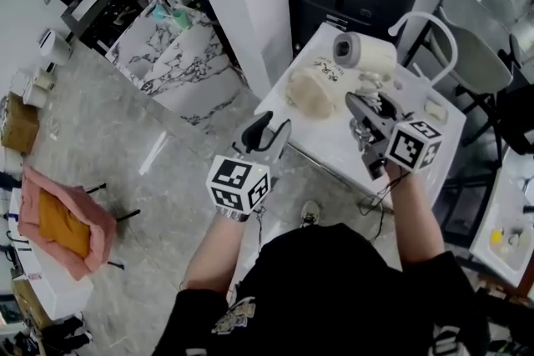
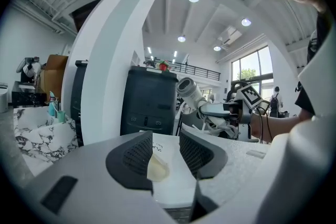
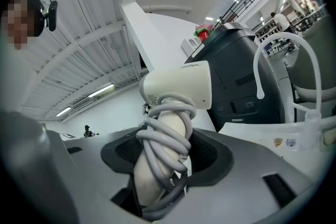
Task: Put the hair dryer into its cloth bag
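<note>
- Both my forearms reach forward toward the white table (image 1: 332, 147). Each hand carries its gripper close to level, nose tipped a little down, marker cube facing back at me.
- Left gripper (image 1: 269, 132): it sits at the table's near-left edge, lower left of the bag. The jaws stand wide apart with nothing between the pads. Through the gap I see only table top and the bag beyond.
- Right gripper (image 1: 371, 106): it is over the table, to the right of the bag. The jaws are part-way closed and clamped on the dryer's handle, a pad on each side.
- Hair dryer (image 1: 365, 56): cream-white body, held clear of the table top. The handle runs down into the right jaws and the barrel sits above them. The grey round end of the barrel faces left, out over the table.
- Cord (image 3: 165, 139): grey, wound in several loops round the handle. The lower loops are caught between the pads along with the handle.
- Cloth bag (image 1: 309, 92): cream, slumped in a soft heap on the table. It lies near the dryer's barrel, on its left and apart from it. I cannot tell which way its mouth faces.
</note>
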